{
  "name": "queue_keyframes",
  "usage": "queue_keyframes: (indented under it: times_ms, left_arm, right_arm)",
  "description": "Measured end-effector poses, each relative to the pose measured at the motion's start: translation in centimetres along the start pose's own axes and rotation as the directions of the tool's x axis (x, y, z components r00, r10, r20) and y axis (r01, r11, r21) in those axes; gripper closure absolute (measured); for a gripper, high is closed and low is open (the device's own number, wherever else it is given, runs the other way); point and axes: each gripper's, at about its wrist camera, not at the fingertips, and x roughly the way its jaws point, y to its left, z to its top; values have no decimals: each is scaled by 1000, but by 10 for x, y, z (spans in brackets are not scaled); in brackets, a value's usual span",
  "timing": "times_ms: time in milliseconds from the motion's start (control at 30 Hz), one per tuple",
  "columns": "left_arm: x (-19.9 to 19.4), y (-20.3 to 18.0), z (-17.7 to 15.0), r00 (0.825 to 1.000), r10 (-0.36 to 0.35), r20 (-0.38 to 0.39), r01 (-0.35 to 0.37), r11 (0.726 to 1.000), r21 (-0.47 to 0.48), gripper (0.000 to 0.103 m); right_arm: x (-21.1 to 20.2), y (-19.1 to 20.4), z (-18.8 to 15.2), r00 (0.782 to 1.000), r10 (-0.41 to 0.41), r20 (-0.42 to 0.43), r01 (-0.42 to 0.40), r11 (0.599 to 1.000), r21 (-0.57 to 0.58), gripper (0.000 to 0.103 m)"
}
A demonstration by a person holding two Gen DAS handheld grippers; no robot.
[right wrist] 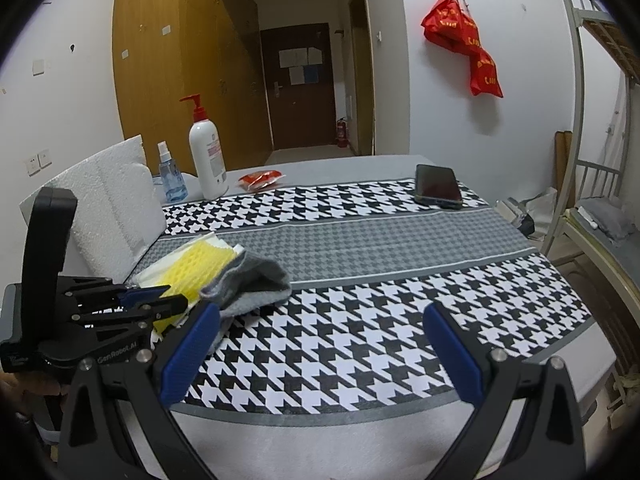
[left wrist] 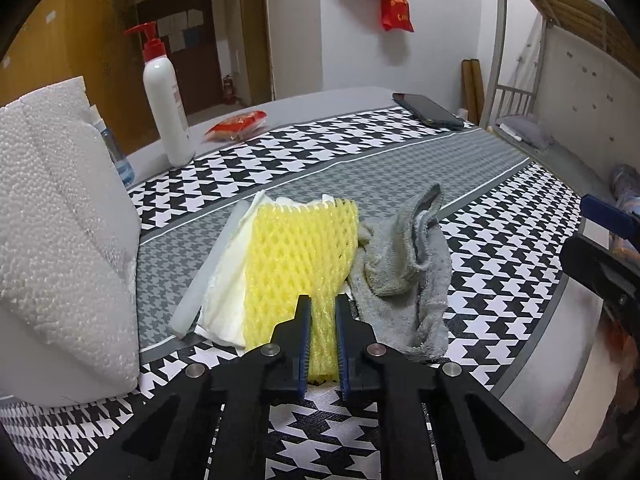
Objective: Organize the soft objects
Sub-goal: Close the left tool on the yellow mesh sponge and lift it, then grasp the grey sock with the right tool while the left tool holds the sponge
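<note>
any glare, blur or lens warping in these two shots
Left wrist view: strong fisheye bending, the bunk frame curves, corners are vignetted black; the yellow foam net in the left gripper is sharp. Right wrist view: same barrel warp, soft even indoor light, mild glare on the phone screen; the open right gripper looks slightly soft close up.

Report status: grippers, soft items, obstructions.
Left gripper shut on yellow foam net. Right gripper open, empty. Grey cloth touching net's right edge.

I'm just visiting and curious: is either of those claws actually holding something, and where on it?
The left gripper is pinching the yellow foam net at its near edge. The right gripper is open and holds nothing.
</note>
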Motion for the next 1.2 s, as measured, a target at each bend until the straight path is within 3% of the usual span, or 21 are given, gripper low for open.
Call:
queue_keyframes:
  times_ms: [367, 567, 1200]
  left_arm:
    - [-37, 2, 3, 993, -46, 109, 46, 999, 1, 92]
    - [-57, 6, 2, 986, -32, 164, 33, 999, -5, 92]
    - [-82, 27, -21, 977, 10, 214, 0, 999, -47, 92]
  right_arm:
    - [-3, 2, -2, 1000, 5, -4, -5, 1000, -2, 1]
    - [-3, 9, 0, 1000, 11, -7, -11, 1000, -16, 1]
    - [34, 46, 8, 996, 31, -90, -38, 996, -86, 1]
